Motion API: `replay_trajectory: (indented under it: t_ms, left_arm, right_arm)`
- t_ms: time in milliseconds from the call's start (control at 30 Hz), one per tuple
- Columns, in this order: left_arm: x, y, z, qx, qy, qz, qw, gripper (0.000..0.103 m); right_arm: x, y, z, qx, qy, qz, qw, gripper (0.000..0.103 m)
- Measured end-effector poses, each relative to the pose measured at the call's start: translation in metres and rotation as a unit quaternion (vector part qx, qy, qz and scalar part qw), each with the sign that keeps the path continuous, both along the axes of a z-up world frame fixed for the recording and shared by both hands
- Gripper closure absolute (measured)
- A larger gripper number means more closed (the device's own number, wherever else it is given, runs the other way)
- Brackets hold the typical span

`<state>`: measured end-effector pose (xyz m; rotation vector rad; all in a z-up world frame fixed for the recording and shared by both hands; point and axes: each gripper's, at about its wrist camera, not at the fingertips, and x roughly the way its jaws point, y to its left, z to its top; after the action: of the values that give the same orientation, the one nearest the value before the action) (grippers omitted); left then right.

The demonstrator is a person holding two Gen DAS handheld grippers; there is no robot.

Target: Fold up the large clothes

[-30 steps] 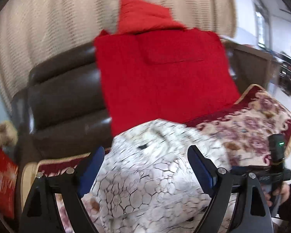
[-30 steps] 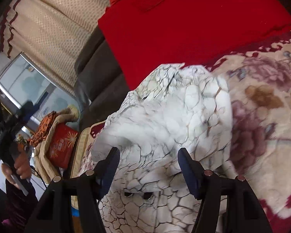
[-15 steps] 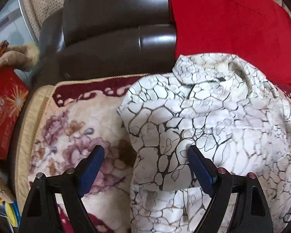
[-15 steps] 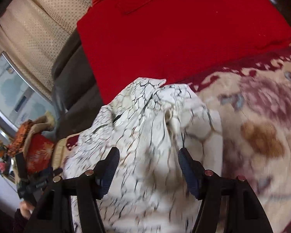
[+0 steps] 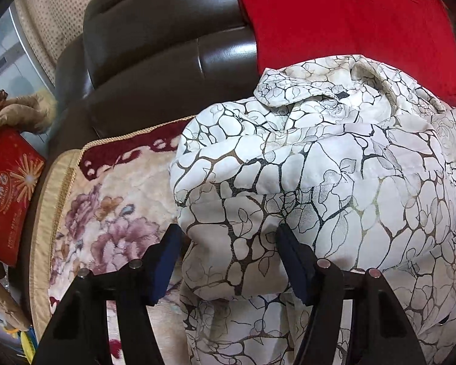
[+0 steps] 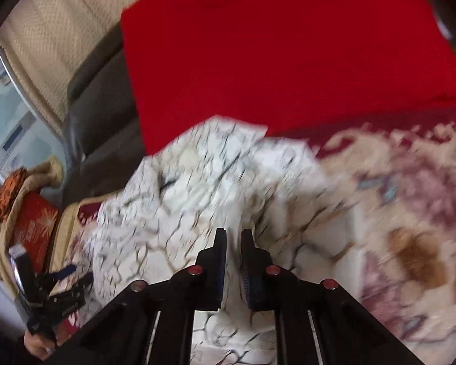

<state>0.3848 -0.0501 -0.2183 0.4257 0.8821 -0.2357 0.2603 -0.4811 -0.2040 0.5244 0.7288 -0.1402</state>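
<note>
The only writing in the scene is on a red box [image 5: 7, 193] at the left end of the sofa; it has gold starburst prints and some gold characters, but they are too small and too curved to read. The white garment [image 5: 304, 188] with a pattern of dark cracked lines lies in a heap on the floral blanket [image 5: 106, 206] that covers the sofa seat, and its collar end is toward the backrest. The top edge of the garment touches the red cloth [image 5: 343, 15] that hangs over the dark leather backrest [image 5: 155, 48]. The left gripper [image 5: 226, 261] stands over the left edge of the garment; its jaws have just been closing and are now half wide, with a fold of the fabric between them, but the blue pads [image 5: 164, 261] do not press on it. In the right wrist view, which is blurred, the right gripper [image 6: 233, 261] has just been closing and its jaws are now narrow, pinching a ridge of the white fabric between them. To the left of the garment the blanket is bare up to its gold cord border [image 5: 67, 179], and to the right it is also bare. A hand [image 6: 38, 345] at the lower left of the right wrist view holds the left gripper.
</note>
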Motion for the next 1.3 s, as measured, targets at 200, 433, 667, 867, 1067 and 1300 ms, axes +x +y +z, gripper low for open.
replay_trajectory:
  t_ms: [200,433,667,867,1067,1300]
  left_arm:
    - [-0.004,-0.001,0.004,0.009,-0.024,0.009,0.9996,0.037]
    - [-0.005,0.001,0.008,0.013,-0.047,0.022,0.9986,0.037]
    - [-0.007,0.004,0.018,0.009,-0.063,0.035,0.9974,0.037]
    - [-0.019,0.01,0.043,-0.003,-0.09,0.046,0.9948,0.037]
    - [-0.033,0.017,0.07,-0.018,-0.116,0.056,0.9915,0.037]
    - [-0.042,0.03,0.091,-0.023,-0.144,0.077,0.9863,0.037]
  right_arm:
    - [0.004,-0.012,-0.016,-0.011,0.038,-0.018,0.999,0.092]
    - [0.005,0.016,-0.001,-0.032,-0.002,0.002,0.999,0.088]
    - [0.035,0.018,-0.053,-0.021,0.098,0.024,0.995,0.088]
    - [0.023,0.02,-0.031,-0.01,0.069,0.022,0.997,0.087]
    - [0.015,0.042,-0.005,-0.008,0.026,0.053,0.998,0.078]
    - [0.035,0.059,-0.034,-0.011,0.067,0.075,0.995,0.041]
